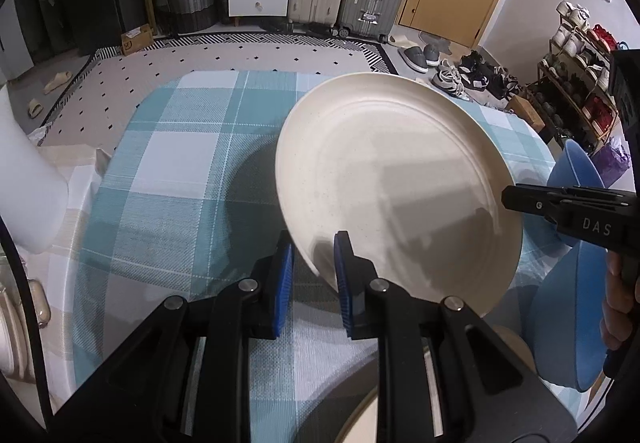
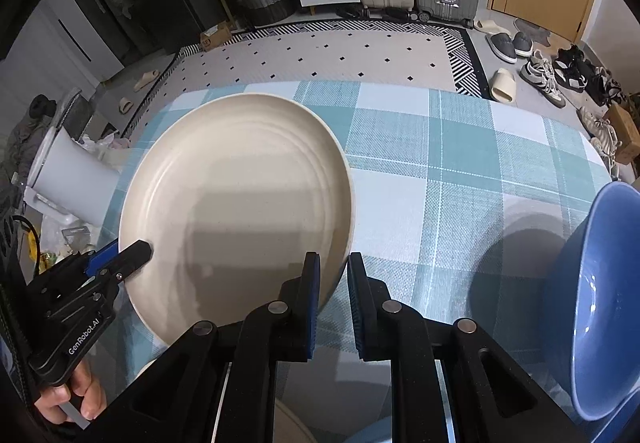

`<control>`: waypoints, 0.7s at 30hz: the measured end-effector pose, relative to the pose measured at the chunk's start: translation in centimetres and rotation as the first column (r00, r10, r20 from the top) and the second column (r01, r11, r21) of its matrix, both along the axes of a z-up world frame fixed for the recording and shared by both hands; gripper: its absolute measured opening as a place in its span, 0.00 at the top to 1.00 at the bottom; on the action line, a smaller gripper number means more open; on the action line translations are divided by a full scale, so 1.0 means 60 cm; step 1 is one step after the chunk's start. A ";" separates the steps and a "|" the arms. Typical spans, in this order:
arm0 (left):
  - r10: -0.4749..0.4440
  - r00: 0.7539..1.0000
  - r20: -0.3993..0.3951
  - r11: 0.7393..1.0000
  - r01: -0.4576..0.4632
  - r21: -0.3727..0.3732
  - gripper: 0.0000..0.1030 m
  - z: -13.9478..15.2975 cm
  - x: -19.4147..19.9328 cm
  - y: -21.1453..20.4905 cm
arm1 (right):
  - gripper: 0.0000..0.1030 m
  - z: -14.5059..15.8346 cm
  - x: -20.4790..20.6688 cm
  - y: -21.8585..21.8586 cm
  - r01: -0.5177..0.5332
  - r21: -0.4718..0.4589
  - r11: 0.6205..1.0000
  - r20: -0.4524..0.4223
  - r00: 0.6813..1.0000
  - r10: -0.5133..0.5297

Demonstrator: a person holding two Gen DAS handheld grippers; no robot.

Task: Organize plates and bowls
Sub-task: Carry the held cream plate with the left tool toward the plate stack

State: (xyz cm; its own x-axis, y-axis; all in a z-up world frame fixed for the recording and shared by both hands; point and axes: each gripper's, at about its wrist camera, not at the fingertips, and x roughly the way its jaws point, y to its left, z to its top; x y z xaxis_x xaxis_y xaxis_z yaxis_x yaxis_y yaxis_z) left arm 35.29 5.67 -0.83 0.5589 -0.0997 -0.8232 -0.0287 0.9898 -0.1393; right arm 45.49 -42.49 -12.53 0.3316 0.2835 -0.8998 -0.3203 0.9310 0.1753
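Left gripper (image 1: 314,275) and right gripper (image 2: 334,283): each clamped narrow on opposite rims of one cream plate (image 1: 396,187), held tilted above the checked tablecloth (image 1: 180,163). Blue bowl (image 2: 600,283): at three o'clock of the plate, unstacked. Progress, judged: early; plate carried, not yet placed; bowl remains.

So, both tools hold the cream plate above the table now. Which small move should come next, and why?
Probably carry the cream plate a little toward the person and lower it onto the other cream dish edge below. The left tool and right tool pinch opposite rims, the plate casts a shadow on the checked cloth, and the blue bowls stand apart at the right.
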 end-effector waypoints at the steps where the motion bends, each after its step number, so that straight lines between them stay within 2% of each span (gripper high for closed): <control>1: 0.000 1.000 0.004 1.000 0.000 0.001 0.83 0.005 -0.004 -0.001 | 0.86 0.004 -0.003 -0.002 0.000 0.004 1.000 0.005 1.000 0.000; 21: 0.003 0.998 0.059 1.000 -0.003 0.003 0.83 0.071 -0.095 -0.006 | 0.86 0.068 -0.080 -0.010 -0.020 0.056 0.998 0.077 0.997 0.015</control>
